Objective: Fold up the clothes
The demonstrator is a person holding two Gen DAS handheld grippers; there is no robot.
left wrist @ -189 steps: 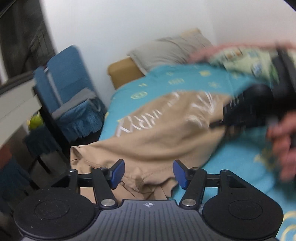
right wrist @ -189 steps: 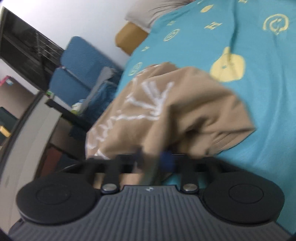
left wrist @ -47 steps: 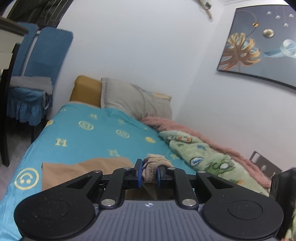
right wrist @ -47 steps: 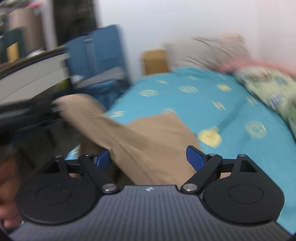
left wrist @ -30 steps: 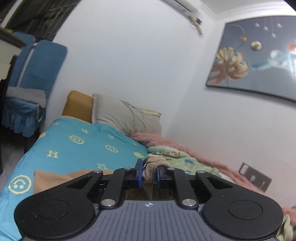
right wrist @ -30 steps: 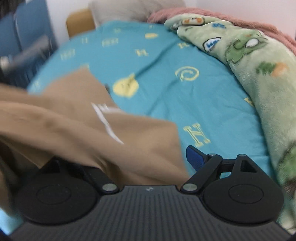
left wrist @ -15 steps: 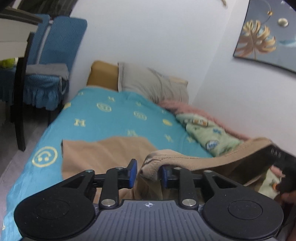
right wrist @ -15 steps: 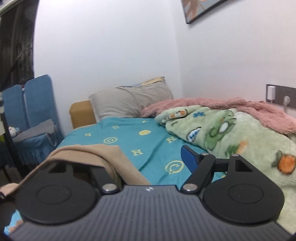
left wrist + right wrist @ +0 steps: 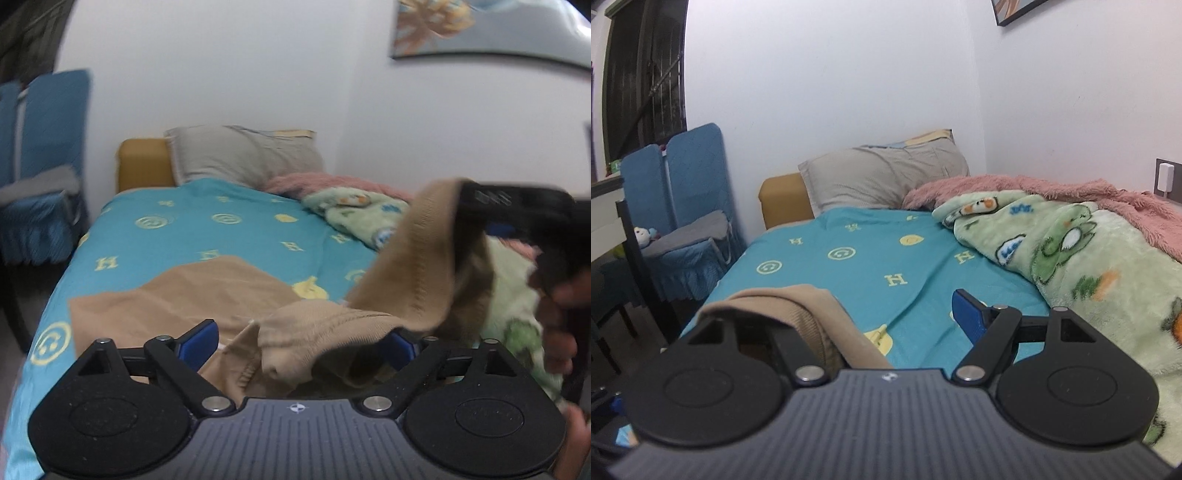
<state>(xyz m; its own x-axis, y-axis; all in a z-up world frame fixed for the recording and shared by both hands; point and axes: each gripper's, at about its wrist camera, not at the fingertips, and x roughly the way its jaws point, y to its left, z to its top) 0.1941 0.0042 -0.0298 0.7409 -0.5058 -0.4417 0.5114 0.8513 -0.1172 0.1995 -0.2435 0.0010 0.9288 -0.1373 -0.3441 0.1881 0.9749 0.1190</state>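
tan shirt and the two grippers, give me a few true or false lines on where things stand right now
1. The left gripper is open, with the tan shirt draped across the gap between its jaws. True.
2. The right gripper is clamped shut on the shirt. False: its jaws stand wide apart and the ribbed edge only hangs over its left side.
3. Part of the shirt lies flat on the blue bedsheet. True.
4. The green blanket covers the grey pillow. False: the blanket lies along the wall side of the bed and the pillow sits bare at its head.
5. The blue chair stands beside the bed. True.
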